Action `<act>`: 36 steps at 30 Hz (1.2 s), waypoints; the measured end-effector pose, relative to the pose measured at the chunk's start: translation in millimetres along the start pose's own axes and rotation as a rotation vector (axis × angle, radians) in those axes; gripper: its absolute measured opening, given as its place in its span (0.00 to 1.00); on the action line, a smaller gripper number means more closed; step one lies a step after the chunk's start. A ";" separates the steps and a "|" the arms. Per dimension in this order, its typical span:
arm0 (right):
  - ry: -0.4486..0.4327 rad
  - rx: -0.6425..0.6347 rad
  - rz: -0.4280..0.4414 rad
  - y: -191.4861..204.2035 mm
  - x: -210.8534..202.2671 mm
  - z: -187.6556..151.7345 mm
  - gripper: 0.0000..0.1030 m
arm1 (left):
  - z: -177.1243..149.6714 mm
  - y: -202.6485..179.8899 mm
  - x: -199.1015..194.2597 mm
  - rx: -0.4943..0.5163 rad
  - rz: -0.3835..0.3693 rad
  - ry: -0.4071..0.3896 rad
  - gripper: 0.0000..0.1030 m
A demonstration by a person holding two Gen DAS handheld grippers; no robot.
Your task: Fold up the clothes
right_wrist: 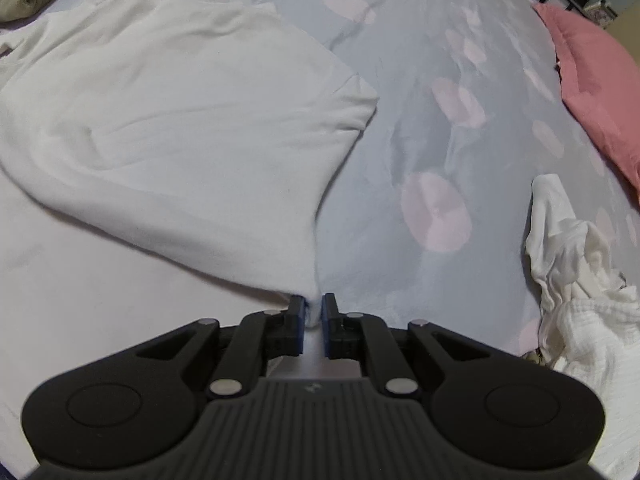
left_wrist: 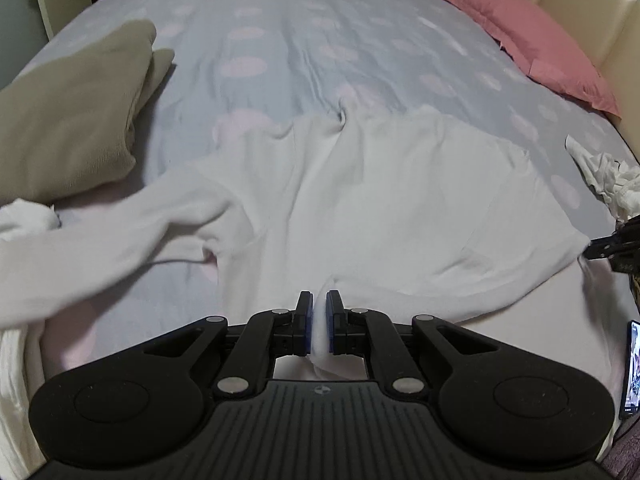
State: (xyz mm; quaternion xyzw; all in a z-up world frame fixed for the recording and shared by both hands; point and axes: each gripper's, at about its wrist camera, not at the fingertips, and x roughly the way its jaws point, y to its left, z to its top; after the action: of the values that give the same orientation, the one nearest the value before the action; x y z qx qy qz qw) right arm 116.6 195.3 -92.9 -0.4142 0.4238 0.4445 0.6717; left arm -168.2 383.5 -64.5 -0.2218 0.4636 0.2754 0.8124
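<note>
A white long-sleeved top (left_wrist: 360, 200) lies spread on the bed, one sleeve trailing to the left. My left gripper (left_wrist: 319, 304) is shut on the top's near edge, white cloth pinched between its blue pads. My right gripper (right_wrist: 313, 308) is shut on a corner of the same top (right_wrist: 180, 128), which fans out up and left from it. The right gripper's black tip (left_wrist: 612, 244) also shows at the right edge of the left wrist view, at the top's far right corner.
The bed (left_wrist: 300, 40) has a grey-blue cover with pale pink dots. A folded beige garment (left_wrist: 68, 120) lies at the left. A pink pillow (left_wrist: 532, 40) lies at the back right by a cream headboard. A crumpled white cloth (right_wrist: 580, 280) lies at the right.
</note>
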 end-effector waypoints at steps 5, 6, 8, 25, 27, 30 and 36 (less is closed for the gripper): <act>-0.032 0.133 0.043 -31.2 -20.8 6.4 0.28 | -0.5 4.8 0.2 -0.014 -0.025 -0.006 0.05; -0.056 0.176 0.047 -39.4 -24.8 8.3 0.28 | 0.0 4.5 1.0 -0.013 -0.027 -0.003 0.05; -0.108 0.266 0.050 -54.2 -29.1 12.3 0.28 | 0.9 4.0 2.5 -0.010 -0.030 0.003 0.05; -0.216 0.531 0.059 -57.1 41.5 101.0 0.29 | 5.0 7.6 9.3 -0.034 -0.069 0.025 0.05; -0.198 0.538 0.072 -57.2 53.0 103.6 0.23 | 5.8 9.1 11.6 -0.028 -0.074 0.034 0.05; -0.207 0.542 0.078 -60.1 54.0 103.6 0.04 | 9.5 9.7 12.9 -0.004 -0.072 0.033 0.02; -0.270 0.639 -0.023 -76.8 39.6 95.9 0.04 | 33.3 14.4 3.7 -0.015 0.015 -0.076 0.02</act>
State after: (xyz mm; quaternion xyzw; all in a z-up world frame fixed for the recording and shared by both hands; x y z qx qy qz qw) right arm 218.4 274.5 -87.7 -0.1253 0.4443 0.3327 0.8224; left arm -155.0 415.7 -53.6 -0.2139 0.4319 0.2933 0.8256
